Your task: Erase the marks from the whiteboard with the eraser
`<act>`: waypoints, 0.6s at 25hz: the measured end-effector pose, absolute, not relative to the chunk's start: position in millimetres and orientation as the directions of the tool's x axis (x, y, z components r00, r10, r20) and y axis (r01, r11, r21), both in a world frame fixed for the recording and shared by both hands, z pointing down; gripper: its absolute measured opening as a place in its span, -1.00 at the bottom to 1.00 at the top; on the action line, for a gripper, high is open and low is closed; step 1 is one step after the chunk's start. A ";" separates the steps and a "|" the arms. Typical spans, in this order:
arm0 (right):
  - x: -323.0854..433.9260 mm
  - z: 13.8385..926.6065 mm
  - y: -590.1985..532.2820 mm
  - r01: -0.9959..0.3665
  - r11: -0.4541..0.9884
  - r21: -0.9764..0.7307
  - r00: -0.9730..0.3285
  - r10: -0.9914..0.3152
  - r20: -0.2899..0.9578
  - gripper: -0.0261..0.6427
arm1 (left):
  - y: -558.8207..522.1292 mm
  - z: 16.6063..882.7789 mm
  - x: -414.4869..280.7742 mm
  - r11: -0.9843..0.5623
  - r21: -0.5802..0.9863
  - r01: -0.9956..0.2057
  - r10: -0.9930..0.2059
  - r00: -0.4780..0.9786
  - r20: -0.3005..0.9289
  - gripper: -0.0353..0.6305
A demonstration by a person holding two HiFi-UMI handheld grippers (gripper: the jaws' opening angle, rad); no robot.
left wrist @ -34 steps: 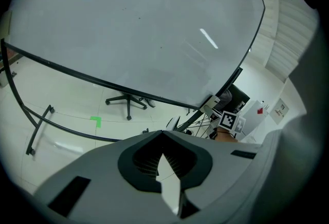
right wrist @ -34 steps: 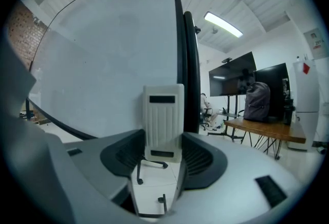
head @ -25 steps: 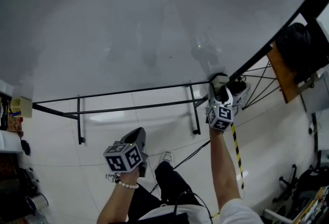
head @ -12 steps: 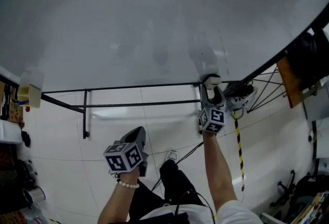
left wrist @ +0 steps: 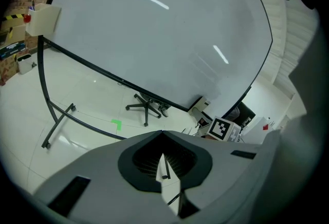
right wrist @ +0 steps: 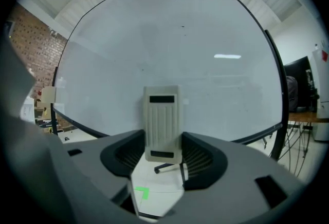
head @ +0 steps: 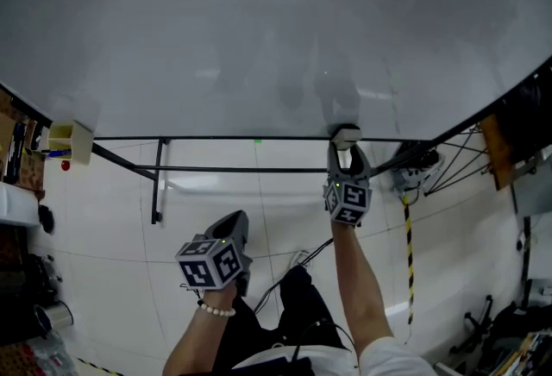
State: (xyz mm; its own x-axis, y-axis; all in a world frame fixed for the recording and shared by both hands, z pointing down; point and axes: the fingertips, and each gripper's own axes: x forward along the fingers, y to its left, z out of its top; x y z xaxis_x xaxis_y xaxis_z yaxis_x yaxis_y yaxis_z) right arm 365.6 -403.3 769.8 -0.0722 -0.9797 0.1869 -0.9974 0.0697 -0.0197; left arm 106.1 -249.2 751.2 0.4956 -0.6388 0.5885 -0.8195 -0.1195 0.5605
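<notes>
R tongs (head: 347, 148) were clamped on the beige eraser (right wrist: 163, 123), gripping its lower part. The eraser stood upright, pressed flat vs the whiteboard (head: 259, 38) right at the bottom edge, approx mid-board. Board surface just above it looked faintly smudged. L tongs (left wrist: 163, 159) were closed w/ nothing between them, held low over the tiled floor (head: 259, 210), well apart from board & eraser.

Below me white tiled floor (head: 95, 219), small green tape mark (head: 257, 141) on it; yellow-black striped tape (head: 408, 236) at my right.
</notes>
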 end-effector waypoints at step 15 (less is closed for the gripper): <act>158.1 760.0 -404.6 -0.996 0.085 -0.040 -0.090 -0.981 0.171 -0.17 | -225.7 729.1 -68.2 -0.065 0.571 -0.818 -0.717 0.436 0.544 -0.90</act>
